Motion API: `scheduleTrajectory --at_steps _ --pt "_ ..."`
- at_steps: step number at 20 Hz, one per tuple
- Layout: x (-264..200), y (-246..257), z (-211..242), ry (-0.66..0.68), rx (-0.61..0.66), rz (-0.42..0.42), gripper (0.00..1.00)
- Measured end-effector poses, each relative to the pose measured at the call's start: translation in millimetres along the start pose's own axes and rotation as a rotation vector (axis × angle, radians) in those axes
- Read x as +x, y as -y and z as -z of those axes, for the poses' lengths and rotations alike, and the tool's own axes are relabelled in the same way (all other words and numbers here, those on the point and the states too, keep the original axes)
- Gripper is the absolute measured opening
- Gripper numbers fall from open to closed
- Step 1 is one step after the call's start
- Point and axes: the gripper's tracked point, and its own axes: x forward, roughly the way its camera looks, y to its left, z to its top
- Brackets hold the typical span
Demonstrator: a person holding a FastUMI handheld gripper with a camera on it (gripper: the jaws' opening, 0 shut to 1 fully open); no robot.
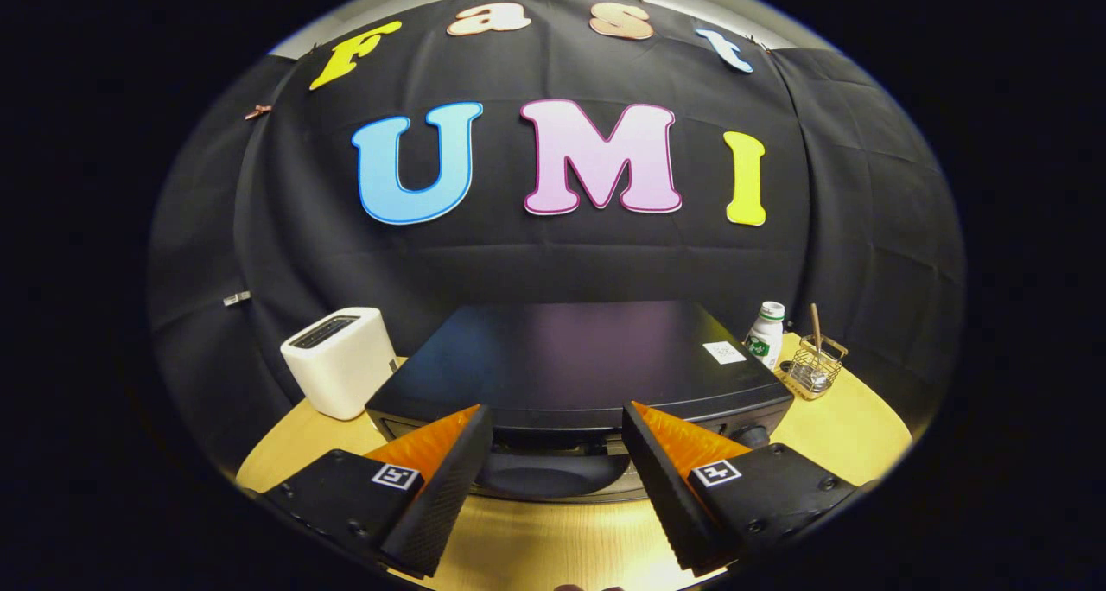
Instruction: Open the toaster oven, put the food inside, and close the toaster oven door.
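Claw (557, 440) spread, nothing held, w/ toaster oven (577, 362) door just ahead (still closed). Risk: fingers miss handle, shoving oven across desk (851, 431).

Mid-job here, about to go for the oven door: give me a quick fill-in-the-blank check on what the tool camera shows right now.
1. The tool has its fingers ____, with nothing held between them.
2. Just ahead of the fingers sits the black ____, its top facing the camera.
3. The white toaster stands on the wooden table beside the toaster oven, on the side of the tool's ____ finger.
4. The white bottle stands next to a wire ____.

Missing words: open; toaster oven; left; basket
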Motion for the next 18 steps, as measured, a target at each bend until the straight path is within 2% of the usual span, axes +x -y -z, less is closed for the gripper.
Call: scheduleTrajectory --at_steps 2,6,10,18 --pt "-0.8 2.1 8.4 -0.006 -0.027 0.028 0.99" --pt "-2.3 0.6 16.0 -0.014 -0.025 0.013 0.98" --pt "-20.2 -0.2 24.6 -0.029 -0.033 -0.008 0.98" --pt "-59.7 0.6 63.4 -0.065 -0.072 0.014 0.98"
